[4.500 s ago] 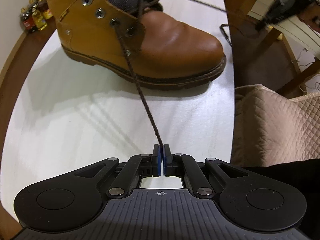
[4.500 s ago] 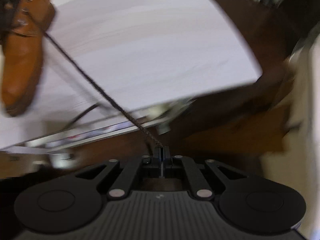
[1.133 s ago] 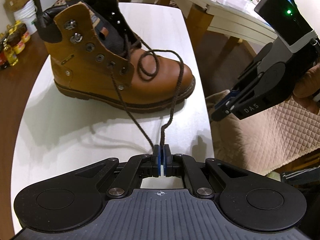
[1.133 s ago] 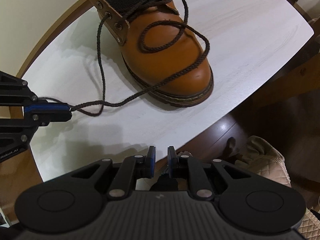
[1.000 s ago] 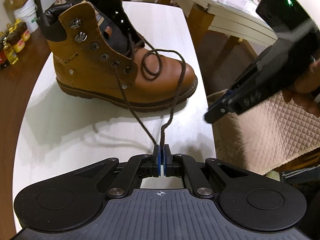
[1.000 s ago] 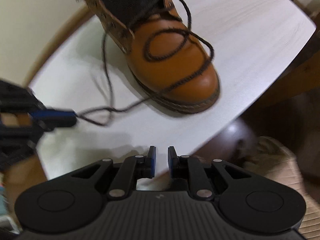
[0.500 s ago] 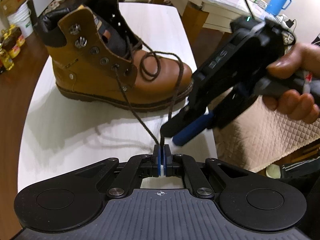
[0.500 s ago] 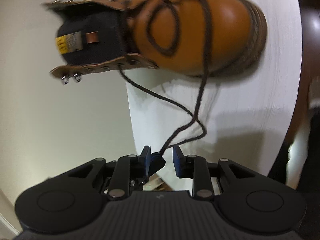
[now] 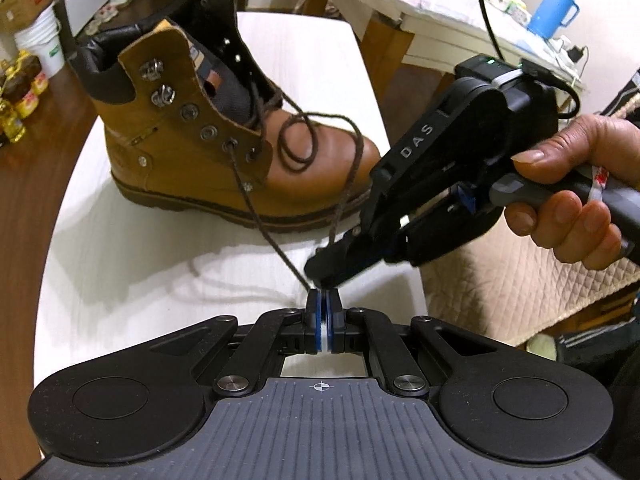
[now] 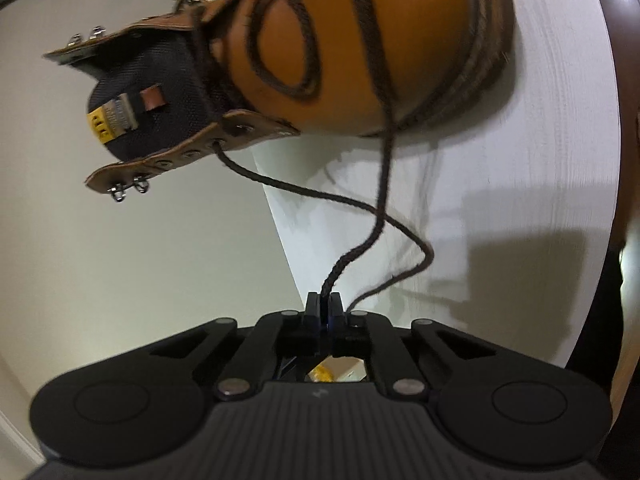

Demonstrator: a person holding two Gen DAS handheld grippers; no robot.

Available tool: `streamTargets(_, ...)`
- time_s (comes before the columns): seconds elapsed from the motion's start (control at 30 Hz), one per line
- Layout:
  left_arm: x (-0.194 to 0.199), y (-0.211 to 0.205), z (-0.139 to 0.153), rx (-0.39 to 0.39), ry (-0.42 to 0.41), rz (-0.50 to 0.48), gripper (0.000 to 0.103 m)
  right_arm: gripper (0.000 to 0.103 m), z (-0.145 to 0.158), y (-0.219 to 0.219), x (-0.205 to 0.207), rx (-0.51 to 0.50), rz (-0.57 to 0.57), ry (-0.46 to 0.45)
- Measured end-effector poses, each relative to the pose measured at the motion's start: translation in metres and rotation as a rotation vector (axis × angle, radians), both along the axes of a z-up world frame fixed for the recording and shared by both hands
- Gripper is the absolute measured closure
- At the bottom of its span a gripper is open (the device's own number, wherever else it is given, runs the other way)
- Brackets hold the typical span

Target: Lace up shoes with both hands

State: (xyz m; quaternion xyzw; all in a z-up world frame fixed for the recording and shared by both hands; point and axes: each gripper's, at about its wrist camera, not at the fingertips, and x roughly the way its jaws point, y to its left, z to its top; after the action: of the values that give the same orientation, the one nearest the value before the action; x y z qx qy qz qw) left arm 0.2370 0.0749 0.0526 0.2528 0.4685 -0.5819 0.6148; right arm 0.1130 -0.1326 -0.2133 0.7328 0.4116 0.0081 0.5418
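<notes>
A tan leather boot [image 9: 192,152] stands on the white table [image 9: 160,280], its dark brown shoelace [image 9: 260,208] looped loosely over the toe. My left gripper [image 9: 322,300] is shut on the lace, with one strand running from a lower eyelet down to it. My right gripper [image 9: 320,270], held by a hand [image 9: 580,200], comes in from the right, its tips just above the left's. In the right wrist view, rolled sideways, the boot [image 10: 400,40] fills the top. The right gripper [image 10: 325,300] is closing, its pads pinching the lace [image 10: 380,184] strand that comes off the toe.
A quilted beige cushion [image 9: 520,280] lies off the table's right edge. Behind stands a second table [image 9: 400,8] with a blue flask [image 9: 554,8] and cables. Small bottles [image 9: 20,92] and a white bucket [image 9: 40,44] sit at the far left on brown flooring.
The right gripper swung in from the right, rolled sideways, spread its jaws around the lace near the left's tips, then closed on it. The left gripper kept still, holding the lace.
</notes>
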Motion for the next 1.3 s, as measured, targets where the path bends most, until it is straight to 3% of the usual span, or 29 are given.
streamTargets(0.13, 0.009, -0.001, 0.004, -0.01, -0.008, 0.038, 0.1, 0.099, 0.039, -0.024, -0.003, -0.179, -0.062, -0.098)
streamTargets(0.2, 0.013, -0.003, 0.006, -0.01, -0.03, 0.051, 0.1, 0.099, 0.06, -0.05, -0.003, -0.24, -0.176, -0.177)
streamTargets(0.37, 0.02, -0.015, 0.007, -0.003, -0.074, 0.072, 0.1, 0.099, 0.063, -0.078, 0.014, -0.262, -0.239, -0.23)
streamTargets(0.6, 0.019, -0.024, 0.004, 0.0, -0.075, 0.076, 0.1, 0.099, 0.063, -0.089, 0.049, -0.262, -0.144, -0.261)
streamTargets(1.03, 0.019, -0.022, -0.003, 0.002, -0.073, 0.097, 0.1, 0.099, 0.047, -0.085, 0.074, -0.288, -0.046, -0.254)
streamTargets(1.17, 0.026, -0.024, 0.002, -0.019, -0.099, 0.112, 0.1, 0.099, 0.045, -0.082, 0.08, -0.271, -0.006, -0.252)
streamTargets(1.3, 0.032, -0.031, 0.005, -0.03, -0.173, 0.121, 0.093, 0.099, 0.041, -0.077, 0.088, -0.247, 0.028, -0.245)
